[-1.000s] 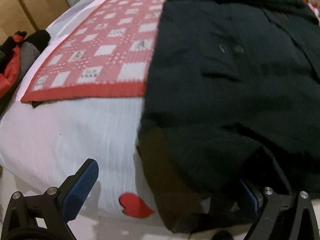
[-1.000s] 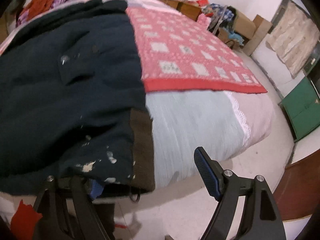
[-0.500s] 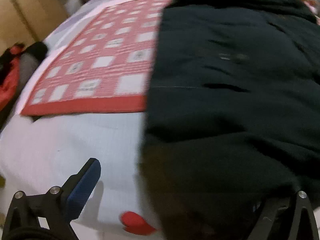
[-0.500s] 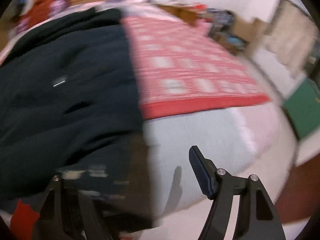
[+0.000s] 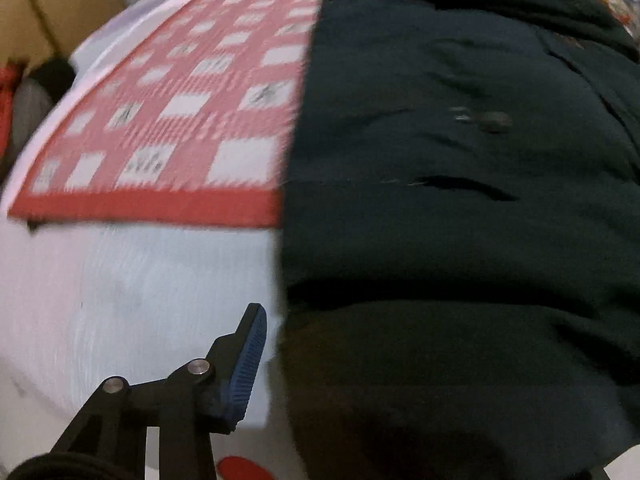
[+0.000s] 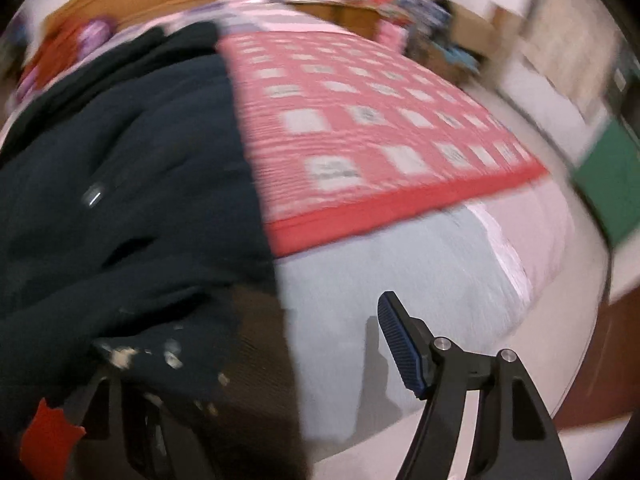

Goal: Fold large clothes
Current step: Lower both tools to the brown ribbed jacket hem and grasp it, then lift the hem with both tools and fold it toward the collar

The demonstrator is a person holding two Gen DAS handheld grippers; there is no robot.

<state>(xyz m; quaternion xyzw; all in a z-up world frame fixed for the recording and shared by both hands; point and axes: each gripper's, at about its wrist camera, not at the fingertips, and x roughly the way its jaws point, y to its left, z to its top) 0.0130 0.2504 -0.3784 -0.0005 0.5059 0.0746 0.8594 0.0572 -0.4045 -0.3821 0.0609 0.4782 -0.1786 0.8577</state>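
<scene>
A large dark navy woollen coat (image 5: 460, 208) lies spread on the bed over a red-and-white checked blanket (image 5: 192, 120), its hem draped over the near edge. The left gripper (image 5: 400, 408) and the right gripper (image 6: 248, 364) each show one blue-padded finger, the other buried under the hem. Whether either pinches the cloth I cannot tell.

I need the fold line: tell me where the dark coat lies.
The dark coat fills the right of the left wrist view and the left of the right wrist view, lying over the red checked blanket on the bed.

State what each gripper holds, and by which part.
Cannot be told. The hem of the dark coat drapes over one finger of each gripper; the other fingers stand clear of the cloth.
</scene>
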